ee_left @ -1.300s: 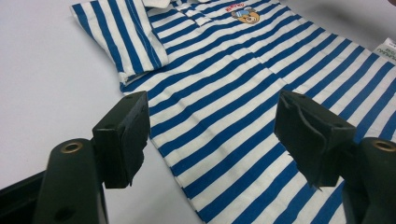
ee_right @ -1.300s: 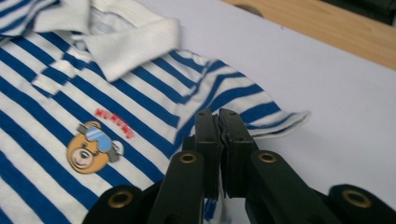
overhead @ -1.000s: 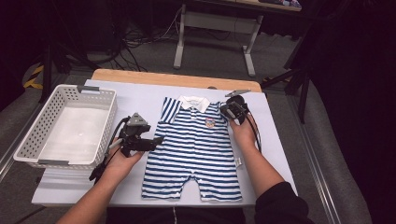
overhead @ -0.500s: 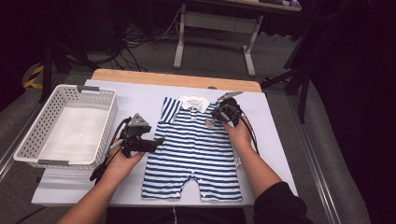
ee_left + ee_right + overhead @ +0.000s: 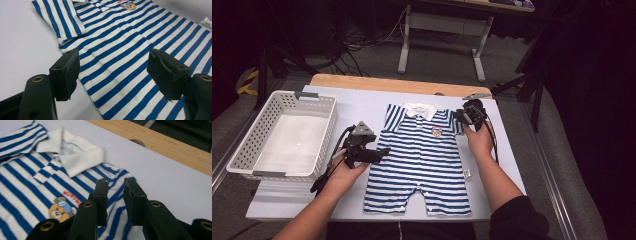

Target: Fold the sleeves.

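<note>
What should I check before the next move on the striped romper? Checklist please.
1. Striped romper lying flat on the table: ok.
2. Left gripper open above the romper's side edge: ok.
3. Right gripper clear of cloth: ok; jaws have just been opening, with a narrow gap and nothing pinched.
4. White basket beside the romper: ok.
5. Right sleeve flat under the right gripper: cannot tell.
</note>
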A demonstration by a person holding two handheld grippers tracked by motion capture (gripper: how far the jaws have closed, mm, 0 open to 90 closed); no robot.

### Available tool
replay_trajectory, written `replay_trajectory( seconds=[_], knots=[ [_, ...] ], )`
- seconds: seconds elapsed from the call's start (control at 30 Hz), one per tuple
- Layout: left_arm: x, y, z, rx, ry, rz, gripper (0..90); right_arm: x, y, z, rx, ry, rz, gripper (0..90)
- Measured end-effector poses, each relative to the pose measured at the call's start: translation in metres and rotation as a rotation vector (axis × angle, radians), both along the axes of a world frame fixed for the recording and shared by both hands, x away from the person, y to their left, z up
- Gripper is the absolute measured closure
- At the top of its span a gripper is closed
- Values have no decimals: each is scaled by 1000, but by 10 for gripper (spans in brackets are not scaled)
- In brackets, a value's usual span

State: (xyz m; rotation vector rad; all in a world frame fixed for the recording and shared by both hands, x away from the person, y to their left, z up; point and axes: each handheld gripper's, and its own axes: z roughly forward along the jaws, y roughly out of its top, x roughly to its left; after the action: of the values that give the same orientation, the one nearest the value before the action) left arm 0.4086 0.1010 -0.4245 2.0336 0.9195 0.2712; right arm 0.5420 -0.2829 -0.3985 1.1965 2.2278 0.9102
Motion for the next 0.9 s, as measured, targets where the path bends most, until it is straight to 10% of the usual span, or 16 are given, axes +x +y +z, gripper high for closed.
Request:
replay_trajectory(
  seconds=[0.33, 0.73, 0.9],
  knots=[
    [-3, 4, -2, 5, 7, 13, 279, 34, -25, -12, 23, 77, -174, 689],
    [-7, 8, -3, 6, 7, 25, 279, 49, -27, -37, -35, 246, -218, 624],
    [-6, 7, -3, 6, 10, 21, 279, 49, -24, -38, -23, 265, -195, 813]
  ],
)
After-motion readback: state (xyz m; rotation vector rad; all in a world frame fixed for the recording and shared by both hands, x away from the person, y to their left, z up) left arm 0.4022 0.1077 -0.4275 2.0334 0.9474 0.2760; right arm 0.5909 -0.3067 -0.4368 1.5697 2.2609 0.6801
